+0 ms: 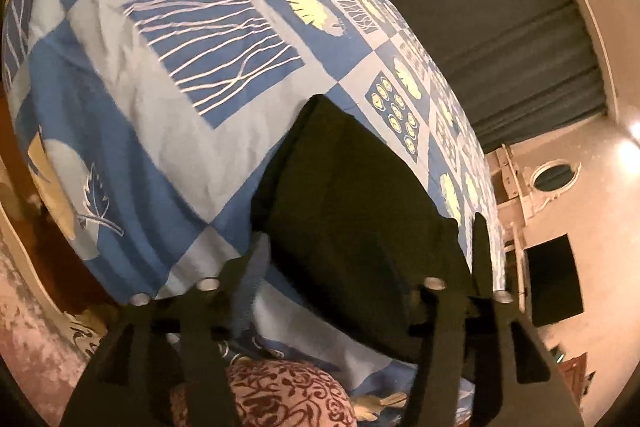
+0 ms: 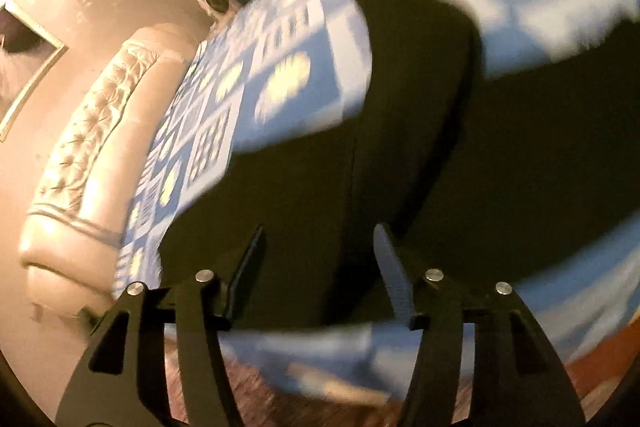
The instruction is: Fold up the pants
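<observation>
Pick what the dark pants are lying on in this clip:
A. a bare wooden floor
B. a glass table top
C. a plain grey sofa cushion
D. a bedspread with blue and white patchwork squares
D: in the left wrist view the dark pants lie on the bedspread, whose blue and white squares carry leaf and line prints; the right wrist view shows the same pattern around the pants.

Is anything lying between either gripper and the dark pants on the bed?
Nothing visible. The dark pants lie on the blue patterned bedspread directly ahead of the open left gripper. In the right wrist view they fill the space before the open right gripper.
</observation>
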{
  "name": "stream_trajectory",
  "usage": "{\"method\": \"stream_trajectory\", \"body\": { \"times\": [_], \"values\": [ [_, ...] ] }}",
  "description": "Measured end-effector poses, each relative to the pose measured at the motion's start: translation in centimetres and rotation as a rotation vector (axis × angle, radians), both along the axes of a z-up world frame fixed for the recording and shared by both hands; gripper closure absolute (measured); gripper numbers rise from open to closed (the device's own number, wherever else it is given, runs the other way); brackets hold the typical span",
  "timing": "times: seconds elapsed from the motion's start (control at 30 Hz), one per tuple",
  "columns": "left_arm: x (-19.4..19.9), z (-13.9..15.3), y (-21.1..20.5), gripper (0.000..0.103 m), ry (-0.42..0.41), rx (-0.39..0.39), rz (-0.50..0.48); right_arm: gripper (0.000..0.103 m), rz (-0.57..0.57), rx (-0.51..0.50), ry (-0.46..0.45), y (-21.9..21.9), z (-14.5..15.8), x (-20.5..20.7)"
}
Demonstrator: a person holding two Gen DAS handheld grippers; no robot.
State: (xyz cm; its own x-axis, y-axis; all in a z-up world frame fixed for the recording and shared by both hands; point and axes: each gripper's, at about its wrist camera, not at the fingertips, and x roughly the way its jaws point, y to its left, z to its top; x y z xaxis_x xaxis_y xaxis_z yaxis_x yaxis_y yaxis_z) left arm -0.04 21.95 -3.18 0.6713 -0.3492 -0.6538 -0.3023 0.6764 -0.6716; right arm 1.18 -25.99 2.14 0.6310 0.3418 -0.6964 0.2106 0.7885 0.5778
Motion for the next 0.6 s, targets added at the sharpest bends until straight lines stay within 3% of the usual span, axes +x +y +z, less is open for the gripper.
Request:
{"method": "stream_trajectory", "body": {
  "times": [0.03, 0.13, 0.17, 0.23, 0.37, 0.43, 0.57, 0.6],
  "values": [
    [0.2, 0.1, -0.2, 0.042, -0.005, 0.008, -0.008, 0.033, -0.001, -0.041, -0.002, -0.7, 0.8, 1.6],
    [2.3, 0.9, -2.4, 0.038, -0.015, 0.043, -0.069, 0.033, 0.029, -0.199, 0.001, -2.7, 2.2, 9.4],
    [3.3, 1.0, -3.3, 0.033, -0.020, 0.040, -0.091, 0.033, 0.046, -0.234, 0.012, -2.9, 2.3, 11.7],
    [4.6, 0.9, -4.9, 0.033, -0.028, 0.032, -0.120, 0.033, 0.052, -0.360, 0.042, -3.1, 2.0, 17.8],
    [7.2, 0.3, -8.5, 0.032, -0.009, 0.004, -0.187, 0.033, 0.082, -0.540, 0.151, -2.5, -0.9, 27.9],
    [8.1, 0.0, -10.3, 0.026, -0.002, 0.018, -0.209, 0.033, 0.076, -0.588, 0.194, -2.5, -2.7, 31.0],
    [9.1, 0.0, -12.9, 0.026, -0.014, 0.103, -0.259, 0.034, 0.084, -0.699, 0.279, -3.0, -6.3, 35.3],
    [9.2, -0.1, -13.4, 0.026, -0.017, 0.121, -0.274, 0.043, 0.090, -0.717, 0.305, -3.3, -7.1, 35.8]
  ]
}}
